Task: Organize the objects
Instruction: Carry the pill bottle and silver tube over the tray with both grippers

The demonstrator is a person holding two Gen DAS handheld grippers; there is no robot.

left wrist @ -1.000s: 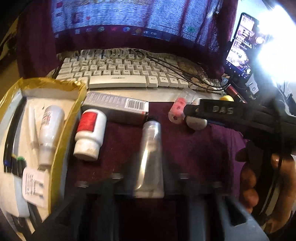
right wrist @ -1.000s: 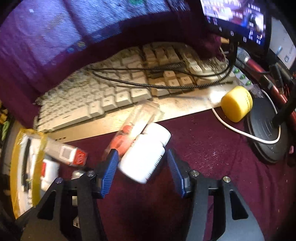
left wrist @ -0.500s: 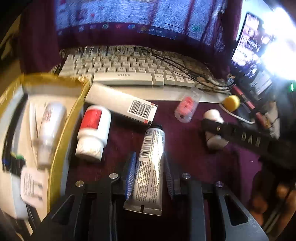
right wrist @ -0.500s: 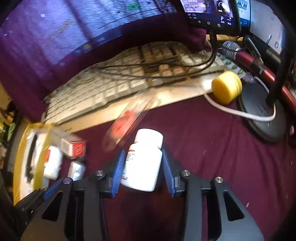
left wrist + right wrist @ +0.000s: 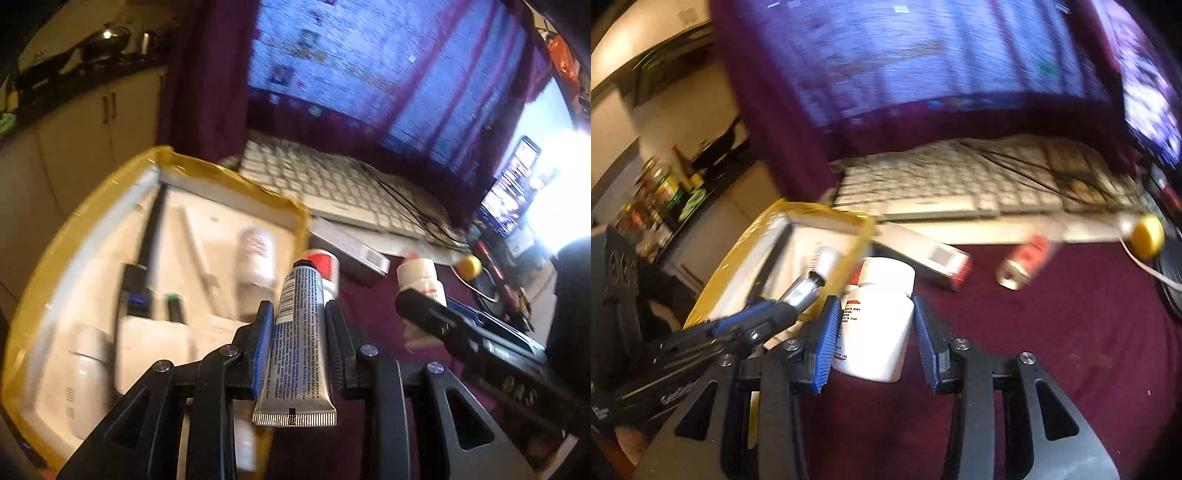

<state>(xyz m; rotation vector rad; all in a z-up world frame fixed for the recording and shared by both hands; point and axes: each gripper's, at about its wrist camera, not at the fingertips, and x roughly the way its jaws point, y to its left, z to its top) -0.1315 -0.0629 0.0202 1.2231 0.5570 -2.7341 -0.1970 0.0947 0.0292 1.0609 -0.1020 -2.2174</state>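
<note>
- beside the yellow-rimmed box point(image 5: 110, 206), the left gripper point(image 5: 299, 347) pinches a printed tube point(image 5: 295, 343), cap forward, tilted down.
- right of the box, the right gripper point(image 5: 873, 332) clamps a white bottle point(image 5: 875, 325), angled downward.

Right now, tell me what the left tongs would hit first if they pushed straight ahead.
Probably the red-labelled white bottle beside the yellow-rimmed box, just beyond the cap of the tube that the left tongs hold. Depth is unclear.

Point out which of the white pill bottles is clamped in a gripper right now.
The plain white plastic bottle with the white cap, clamped in the right gripper. The red-labelled white bottle lies on the maroon cloth; another rests inside the yellow-edged box.
</note>
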